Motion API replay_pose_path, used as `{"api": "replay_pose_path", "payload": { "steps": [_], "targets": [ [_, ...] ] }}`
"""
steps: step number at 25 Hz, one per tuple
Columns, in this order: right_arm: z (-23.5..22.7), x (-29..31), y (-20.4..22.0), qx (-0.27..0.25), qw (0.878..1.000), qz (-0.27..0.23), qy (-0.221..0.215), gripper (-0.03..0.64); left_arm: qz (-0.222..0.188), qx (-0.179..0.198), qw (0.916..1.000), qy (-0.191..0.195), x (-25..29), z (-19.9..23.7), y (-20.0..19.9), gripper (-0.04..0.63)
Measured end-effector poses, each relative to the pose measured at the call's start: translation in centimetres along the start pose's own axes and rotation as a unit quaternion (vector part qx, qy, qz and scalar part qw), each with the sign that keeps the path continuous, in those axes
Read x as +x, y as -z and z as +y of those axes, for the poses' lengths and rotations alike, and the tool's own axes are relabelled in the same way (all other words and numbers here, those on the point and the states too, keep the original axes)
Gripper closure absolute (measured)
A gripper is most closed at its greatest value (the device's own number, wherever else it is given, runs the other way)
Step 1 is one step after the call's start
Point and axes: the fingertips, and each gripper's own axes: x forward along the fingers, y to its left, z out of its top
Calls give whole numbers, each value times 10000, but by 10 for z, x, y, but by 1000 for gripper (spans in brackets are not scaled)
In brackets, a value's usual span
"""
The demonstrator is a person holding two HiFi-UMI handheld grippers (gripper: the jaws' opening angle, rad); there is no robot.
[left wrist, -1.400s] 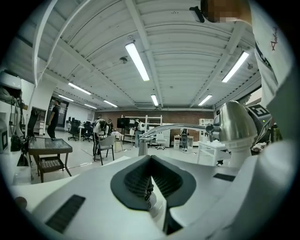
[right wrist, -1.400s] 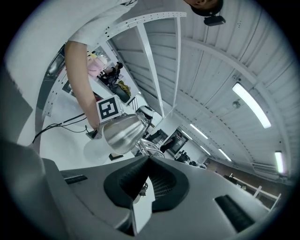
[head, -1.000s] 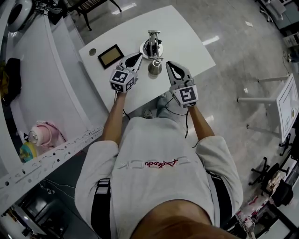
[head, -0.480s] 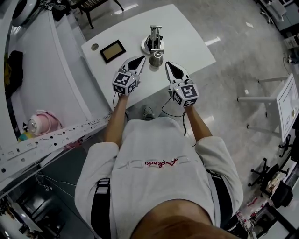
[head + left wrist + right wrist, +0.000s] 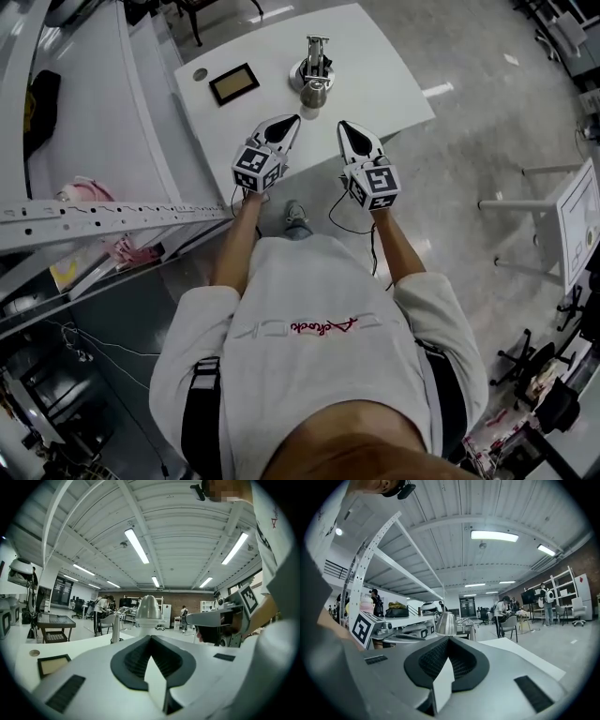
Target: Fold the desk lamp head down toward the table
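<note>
The desk lamp stands on the far part of the white table, its silver bell-shaped head hanging low just in front of its round base. From the left gripper view the lamp head rises beyond the jaw tips; from the right gripper view the same head shows too. My left gripper and right gripper hover side by side over the table's near edge, short of the lamp and apart from it. Both are shut with nothing between the jaws. The left gripper and right gripper point level at the lamp.
A dark framed picture lies on the table left of the lamp, with a small round cap beside it. White shelving runs along the left. Other people and chairs stand far off in the room.
Both grippers have drawn back from beside the lamp head toward the table's near edge. The whole view has shifted back with them. Jaws stayed shut.
</note>
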Motion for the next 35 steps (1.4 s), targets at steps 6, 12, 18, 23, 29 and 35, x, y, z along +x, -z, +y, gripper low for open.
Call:
{"api": "replay_pose_path", "payload": {
  "steps": [6,12,18,23,29,35],
  "targets": [
    [23,-35,11,-168,9998,80,-56,583,-34,-30,10000,-68,-30,-35,8,569],
    [42,-75,27,-91,9999,145,4,583,1,-134,9999,-67,-61,-74,28,569],
    [61,-105,32,-100,9999,125,30,583,-6,-124,9999,-56,-81,-101,35,569],
    [73,-120,31,-224,9997,101,-13,584,-44,-94,9999,-16,-88,-117,36,569],
    [76,-124,28,-222,9997,51,-35,583,-42,-30,10000,3,-90,-123,37,569],
    [78,-122,20,-219,9997,-27,-52,583,-39,8,10000,-18,-92,-120,34,569]
  ]
}}
